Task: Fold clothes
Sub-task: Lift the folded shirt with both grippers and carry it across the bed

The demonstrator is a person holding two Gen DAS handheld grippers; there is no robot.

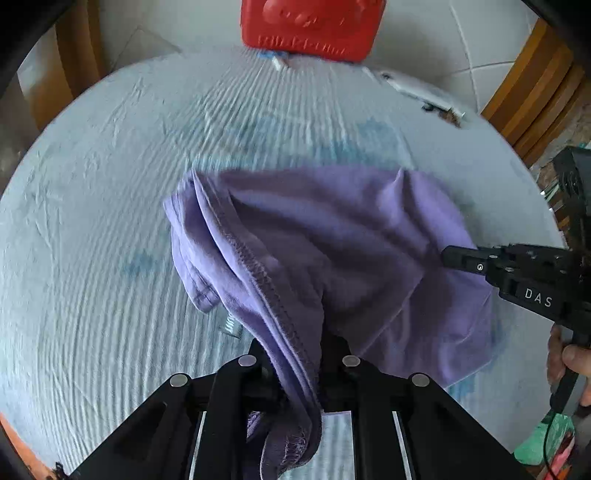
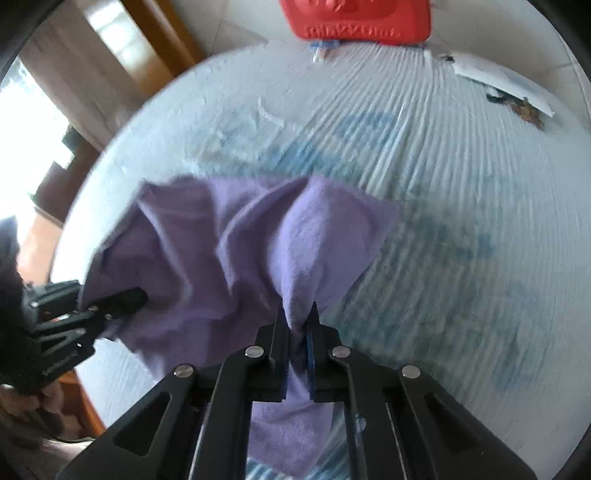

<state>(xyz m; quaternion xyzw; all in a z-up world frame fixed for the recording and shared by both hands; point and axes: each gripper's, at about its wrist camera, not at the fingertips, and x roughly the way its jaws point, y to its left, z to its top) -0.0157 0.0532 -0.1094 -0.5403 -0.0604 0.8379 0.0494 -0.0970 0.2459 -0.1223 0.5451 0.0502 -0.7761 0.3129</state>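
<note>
A purple garment (image 1: pixel 325 236) hangs bunched between both grippers above a round table covered by a pale blue striped cloth (image 1: pixel 92 229). My left gripper (image 1: pixel 299 350) is shut on its stitched hem, which runs back between the fingers. My right gripper (image 2: pixel 298 321) is shut on a fold of the same garment (image 2: pixel 236 251). The right gripper also shows in the left wrist view (image 1: pixel 448 258), biting the cloth's right side. The left gripper shows in the right wrist view (image 2: pixel 140 295) at the garment's left edge.
A red plastic box (image 1: pixel 310 26) stands at the far edge of the table. White papers and a small dark object (image 1: pixel 424 96) lie at the far right. Wooden furniture (image 1: pixel 532 88) stands beyond the table on the right.
</note>
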